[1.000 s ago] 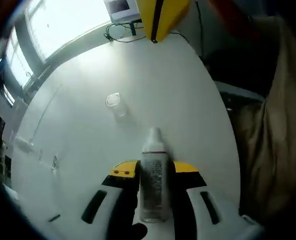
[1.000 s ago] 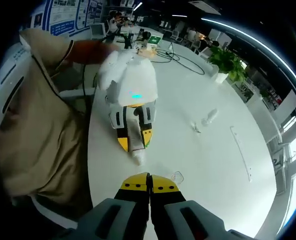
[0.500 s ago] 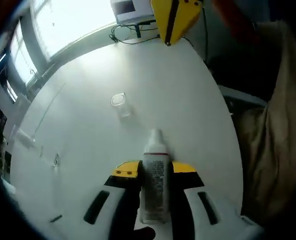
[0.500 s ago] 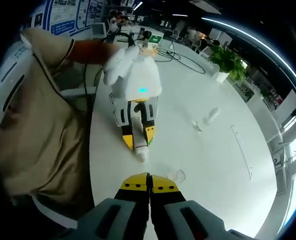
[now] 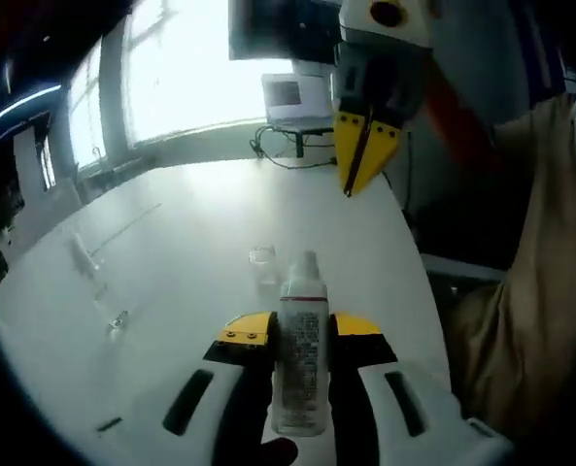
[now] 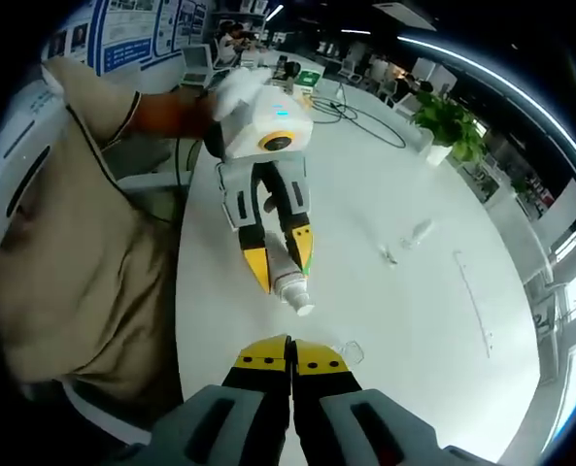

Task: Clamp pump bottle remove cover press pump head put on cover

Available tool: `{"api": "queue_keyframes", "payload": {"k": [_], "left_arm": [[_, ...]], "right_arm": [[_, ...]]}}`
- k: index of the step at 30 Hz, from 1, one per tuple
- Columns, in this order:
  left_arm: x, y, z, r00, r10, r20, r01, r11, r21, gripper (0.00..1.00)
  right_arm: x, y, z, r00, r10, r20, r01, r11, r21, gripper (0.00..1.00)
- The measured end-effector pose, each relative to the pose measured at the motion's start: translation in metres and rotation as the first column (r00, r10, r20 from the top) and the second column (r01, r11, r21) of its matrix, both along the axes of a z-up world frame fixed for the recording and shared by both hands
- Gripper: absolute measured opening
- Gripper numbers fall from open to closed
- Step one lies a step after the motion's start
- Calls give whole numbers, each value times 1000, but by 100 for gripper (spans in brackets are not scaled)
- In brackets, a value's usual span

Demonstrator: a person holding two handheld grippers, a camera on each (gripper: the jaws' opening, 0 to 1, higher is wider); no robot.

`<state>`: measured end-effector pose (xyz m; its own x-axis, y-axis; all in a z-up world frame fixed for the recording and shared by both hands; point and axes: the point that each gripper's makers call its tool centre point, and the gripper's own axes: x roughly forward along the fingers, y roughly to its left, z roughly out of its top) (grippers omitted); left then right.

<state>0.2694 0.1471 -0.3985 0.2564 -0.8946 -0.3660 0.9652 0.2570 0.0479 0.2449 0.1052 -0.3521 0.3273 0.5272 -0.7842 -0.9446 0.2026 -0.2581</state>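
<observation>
Smooth, glossy white tabletop (image 5: 181, 252) fills the lower half of my left gripper view, with bright windows at upper left and a monitor at top centre. My left hand-held gripper (image 5: 302, 325), white-bodied with yellow-and-black jaw tips, is clamped on a slim white cylindrical pump bottle (image 5: 300, 349) with fine printed text on its label; the bare pump head points up-frame from between the jaws. Just beyond the bottle, at mid-frame, stands a small clear plastic cover (image 5: 262, 260) on the tabletop.

In my right gripper view the bottle (image 6: 289, 285) sits at centre, held level above the tabletop (image 6: 404, 330), its nozzle aimed toward the bottom of the frame. My right hand-held gripper (image 6: 290, 357) has its yellow tips pressed together on nothing at bottom centre, near the nozzle but apart from it. A beige sleeve (image 6: 64, 243) covers the left side.
</observation>
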Motion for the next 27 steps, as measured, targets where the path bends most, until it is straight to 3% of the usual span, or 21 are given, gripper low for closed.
{"api": "queue_keyframes", "payload": {"k": [5,7,15,19,27], "left_arm": [[1,8,11,999,43,-10,-44,985,-166,12],[-1,12,12,999,49,-7,-50,978,-201,12],[-8,19,27,997,72,36,-53,923,-382,12],[-12,24,26,996,82,43,-57,906,-420,12],[-13,35,32,994,86,71,-43,883,-467,12]], "right_arm": [[1,8,3,1000,3,-8,-3,1000,8,0],[1,12,4,1000,11,-8,-11,1000,6,0],[5,29,8,999,42,-4,-42,999,-9,0],[5,43,14,997,52,-51,-50,997,58,0],[10,69,12,990,53,-132,-36,991,131,14]]}}
